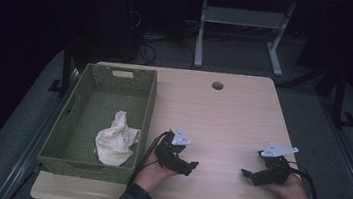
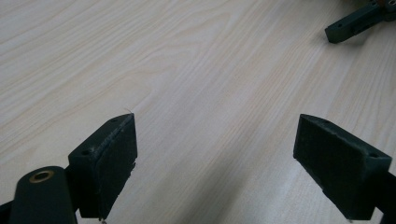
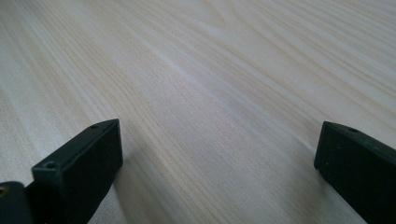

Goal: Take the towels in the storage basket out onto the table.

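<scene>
White cloth lies crumpled in the green basket, left of both grippers; left gripper and right gripper rest on the table, jaws spread, empty; placement seemingly complete; next, likely withdrawal.

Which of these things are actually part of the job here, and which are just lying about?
Part of the job:
left gripper, open
right gripper, open
white crumpled cloth
green basket holding the cloth

Just there:
wooden table
cable hole in the tabletop
white table legs behind
</scene>
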